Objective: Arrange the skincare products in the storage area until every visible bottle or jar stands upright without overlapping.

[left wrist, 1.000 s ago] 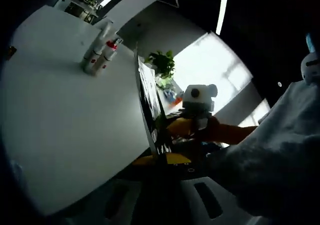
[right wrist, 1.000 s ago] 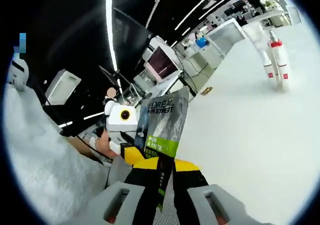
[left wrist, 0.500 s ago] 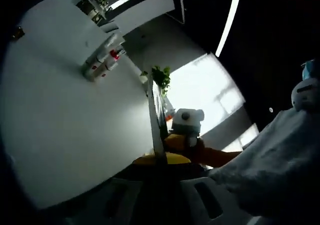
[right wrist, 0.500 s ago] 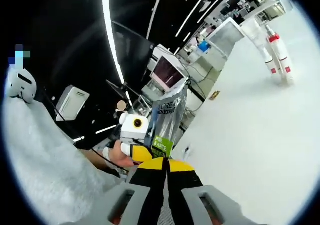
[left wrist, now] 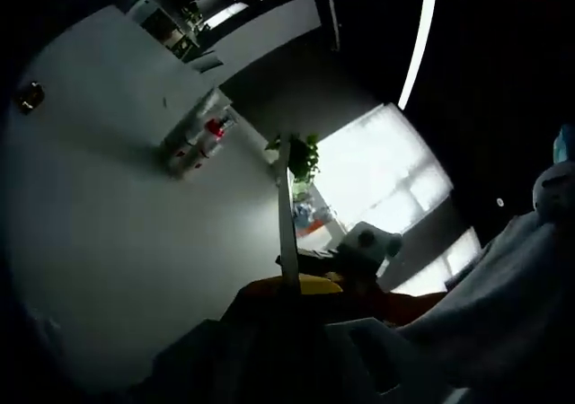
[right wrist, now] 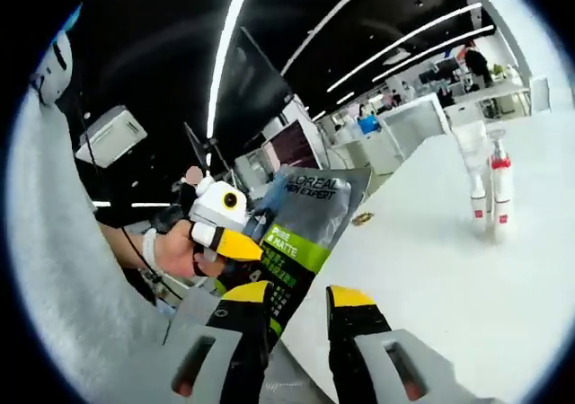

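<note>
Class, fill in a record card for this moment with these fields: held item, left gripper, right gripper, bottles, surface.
Held item: dark foil pouch with a green band
Left gripper: shut on the pouch, which shows edge-on in its own view
Right gripper: jaws apart, with the pouch's lower end between them
Bottles: two white bottles, upright and side by side, one with a red cap
Surface: white table

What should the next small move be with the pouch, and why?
Probably carry the pouch toward the white table, beside the upright bottles: the left tongs clamp it in mid-air, and the right tongs stand open.
</note>
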A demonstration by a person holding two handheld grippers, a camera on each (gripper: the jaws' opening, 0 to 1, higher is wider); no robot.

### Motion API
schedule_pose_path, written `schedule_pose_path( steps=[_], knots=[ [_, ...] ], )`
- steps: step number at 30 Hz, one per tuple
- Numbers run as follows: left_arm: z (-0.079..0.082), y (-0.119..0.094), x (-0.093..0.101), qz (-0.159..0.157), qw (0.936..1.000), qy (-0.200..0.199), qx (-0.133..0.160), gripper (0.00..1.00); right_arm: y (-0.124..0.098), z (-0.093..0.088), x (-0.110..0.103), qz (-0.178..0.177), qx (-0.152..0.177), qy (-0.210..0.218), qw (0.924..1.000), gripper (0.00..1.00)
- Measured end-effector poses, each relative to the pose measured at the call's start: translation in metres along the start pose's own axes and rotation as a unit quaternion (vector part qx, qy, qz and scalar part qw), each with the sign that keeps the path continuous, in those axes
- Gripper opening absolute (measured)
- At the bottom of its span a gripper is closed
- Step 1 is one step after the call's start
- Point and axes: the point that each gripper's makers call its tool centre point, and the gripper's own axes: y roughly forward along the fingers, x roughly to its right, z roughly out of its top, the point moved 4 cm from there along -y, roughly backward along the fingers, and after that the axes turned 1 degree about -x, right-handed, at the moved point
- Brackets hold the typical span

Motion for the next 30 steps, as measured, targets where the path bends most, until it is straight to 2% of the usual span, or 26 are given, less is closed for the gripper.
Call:
schedule_pose_path(
  steps=[3,4,6,7,8,12,13,15,16,17,18,20,22,24,30],
  knots=[
    [0.007,-0.004,-0.005,0.007,0.9999,-0.014,0.002,0.00,-0.003,-0.010,0.006,-0.043,-0.025,-0.006,0.9988,0.31],
    [0.009,-0.005,-0.006,0.008,0.9998,-0.019,0.001,0.00,-0.004,-0.014,0.010,-0.064,-0.039,-0.033,0.9966,0.39],
    [0.015,-0.008,-0.009,0.011,0.9997,-0.022,0.003,0.00,-0.004,-0.020,0.011,-0.078,-0.053,-0.044,0.9945,0.54],
    [0.018,-0.009,-0.010,0.013,0.9997,-0.023,0.002,0.00,-0.002,-0.026,0.011,-0.088,-0.067,-0.064,0.9918,0.60],
    [0.021,-0.009,-0.010,0.015,0.9996,-0.022,0.002,0.00,-0.002,-0.029,0.011,-0.094,-0.075,-0.074,0.9900,0.62],
    [0.037,-0.012,-0.010,0.015,0.9996,-0.022,0.009,0.00,0.002,-0.045,0.016,-0.122,-0.118,-0.135,0.9762,0.61],
    [0.040,-0.012,-0.010,0.012,0.9996,-0.024,0.012,0.00,0.002,-0.047,0.018,-0.130,-0.126,-0.137,0.9739,0.61],
    [0.049,-0.012,-0.007,0.002,0.9993,-0.032,0.019,0.00,0.005,-0.048,0.019,-0.135,-0.116,-0.142,0.9737,0.62],
    [0.054,-0.013,-0.008,0.001,0.9992,-0.032,0.022,0.00,0.005,-0.047,0.023,-0.145,-0.116,-0.149,0.9713,0.61],
    [0.057,-0.013,-0.008,0.001,0.9993,-0.031,0.023,0.00,0.004,-0.046,0.028,-0.163,-0.121,-0.170,0.9643,0.59],
    [0.062,-0.013,-0.009,0.002,0.9992,-0.031,0.025,0.00,0.003,-0.045,0.030,-0.168,-0.123,-0.176,0.9622,0.58],
    [0.069,-0.013,-0.011,0.004,0.9992,-0.030,0.025,0.00,0.005,-0.049,0.031,-0.169,-0.131,-0.175,0.9611,0.55],
    [0.077,-0.013,-0.011,0.006,0.9991,-0.031,0.028,0.00,0.005,-0.052,0.031,-0.171,-0.146,-0.196,0.9544,0.53],
    [0.085,-0.012,-0.011,0.004,0.9990,-0.031,0.031,0.00,0.008,-0.055,0.026,-0.161,-0.149,-0.203,0.9543,0.51],
    [0.106,-0.007,-0.015,0.009,0.9991,-0.028,0.029,0.00,0.012,-0.061,0.017,-0.141,-0.168,-0.248,0.9437,0.48]
  ],
)
